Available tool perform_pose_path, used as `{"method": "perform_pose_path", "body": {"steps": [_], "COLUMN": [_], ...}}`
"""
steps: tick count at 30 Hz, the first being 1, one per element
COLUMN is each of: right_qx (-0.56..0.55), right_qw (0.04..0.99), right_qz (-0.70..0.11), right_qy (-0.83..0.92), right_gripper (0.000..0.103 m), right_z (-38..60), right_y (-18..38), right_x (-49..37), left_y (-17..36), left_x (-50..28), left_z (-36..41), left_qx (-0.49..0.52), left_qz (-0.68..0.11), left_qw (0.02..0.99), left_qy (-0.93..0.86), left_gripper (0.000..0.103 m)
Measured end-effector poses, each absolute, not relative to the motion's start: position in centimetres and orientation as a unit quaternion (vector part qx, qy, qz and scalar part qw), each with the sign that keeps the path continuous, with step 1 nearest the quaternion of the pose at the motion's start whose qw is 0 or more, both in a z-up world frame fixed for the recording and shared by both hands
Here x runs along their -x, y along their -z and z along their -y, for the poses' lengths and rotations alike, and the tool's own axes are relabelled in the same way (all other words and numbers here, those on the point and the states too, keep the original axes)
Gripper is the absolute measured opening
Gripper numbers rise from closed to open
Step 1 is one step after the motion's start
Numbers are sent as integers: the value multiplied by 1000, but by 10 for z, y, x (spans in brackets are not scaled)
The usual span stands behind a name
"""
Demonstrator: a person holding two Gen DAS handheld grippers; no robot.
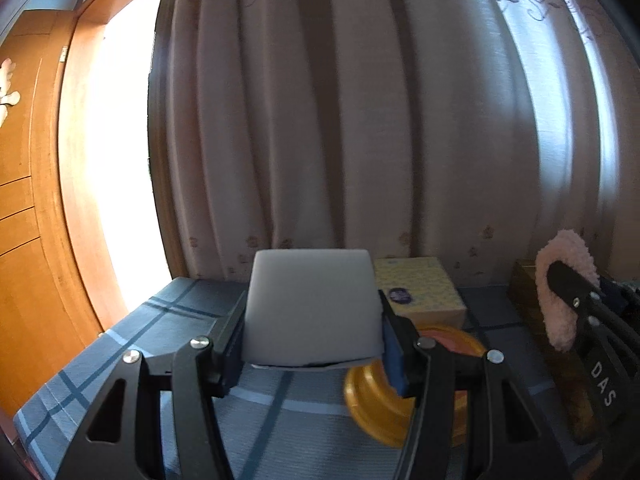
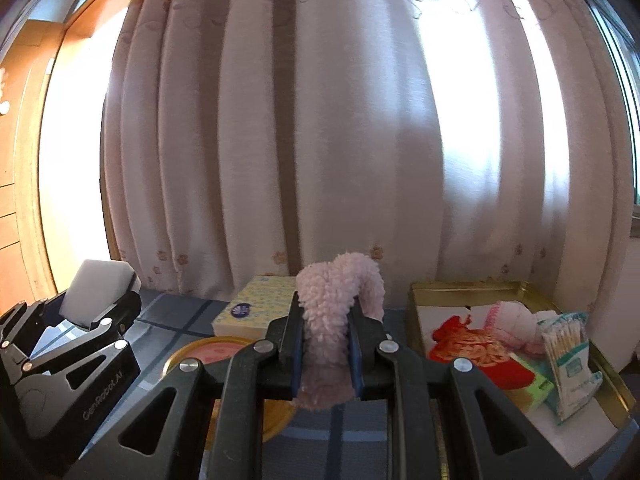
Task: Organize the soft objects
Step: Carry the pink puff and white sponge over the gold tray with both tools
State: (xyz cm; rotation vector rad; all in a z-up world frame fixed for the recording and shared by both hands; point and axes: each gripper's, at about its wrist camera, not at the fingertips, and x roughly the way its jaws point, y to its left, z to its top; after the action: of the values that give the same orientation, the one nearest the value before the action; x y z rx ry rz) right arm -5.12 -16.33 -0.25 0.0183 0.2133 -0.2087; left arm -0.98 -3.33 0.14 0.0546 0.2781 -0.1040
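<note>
My left gripper (image 1: 314, 344) is shut on a white sponge block (image 1: 312, 308) and holds it above the blue plaid tablecloth (image 1: 160, 328). It also shows in the right wrist view (image 2: 100, 308) at the left. My right gripper (image 2: 324, 344) is shut on a fluffy pink cloth (image 2: 336, 308) that curls up over the fingers, held above the table. This gripper and its pink cloth (image 1: 560, 292) also show in the left wrist view at the right.
A yellow tissue box (image 1: 420, 288) stands at the back by the curtain. A round gold tin lid (image 1: 384, 396) lies on the table below the grippers. A gold tray (image 2: 464, 292) at the right holds red fabric, cotton swabs (image 2: 568, 356) and other packets.
</note>
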Motion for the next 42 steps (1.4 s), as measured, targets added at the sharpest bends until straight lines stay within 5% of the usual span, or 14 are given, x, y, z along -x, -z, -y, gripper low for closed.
{"method": "perform_pose_path", "body": {"steps": [42], "right_qx": [-25], "right_qw": [965], "right_qz": [-136], "right_qy": [223], "right_gripper": [20], "right_z": [293], "right_y": [-4], "right_x": [114], "left_y": [-9], "left_x": [71], "left_z": [190], "left_qx": [-65], "left_qz": [-126], "left_qw": [965], "left_qy": [222], "left_gripper": [56]}}
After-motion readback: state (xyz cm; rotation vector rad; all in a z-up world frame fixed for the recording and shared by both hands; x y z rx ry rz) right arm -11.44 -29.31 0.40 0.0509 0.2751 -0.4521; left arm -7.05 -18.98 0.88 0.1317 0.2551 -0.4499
